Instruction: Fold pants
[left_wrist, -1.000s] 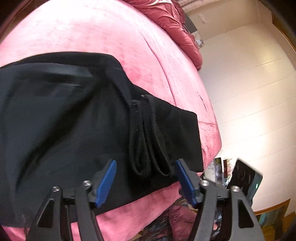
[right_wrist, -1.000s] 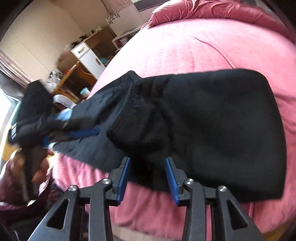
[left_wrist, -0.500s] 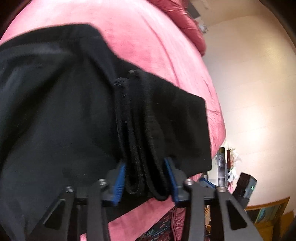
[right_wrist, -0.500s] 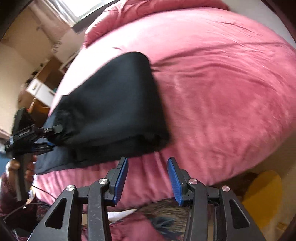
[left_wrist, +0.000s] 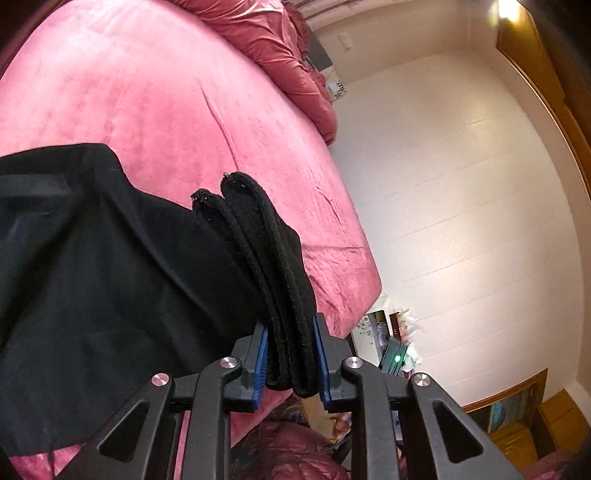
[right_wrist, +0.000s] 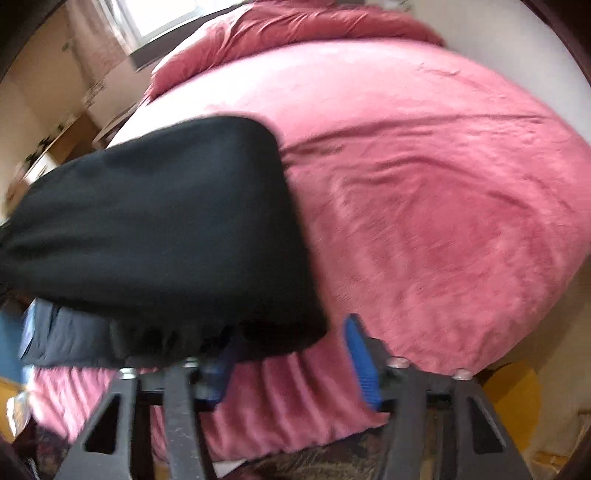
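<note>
Left wrist view shows the left gripper (left_wrist: 290, 363) pinching a thick stack of hems of the black pants (left_wrist: 110, 280), with several layers of edge standing between its blue pads. The pants lie on the pink bed (left_wrist: 184, 110) and spread toward 9 o'clock. In the right wrist view, the right gripper (right_wrist: 291, 363) is spread and holds nothing; the folded corner of the pants is at 10 o'clock from it, over its left finger. The picture is blurred, so I cannot tell if they touch. The cloth looks soft, light and limp, and I think it will sag if it is held at one point. A good hold is on the thick edge, with all layers together.
</note>
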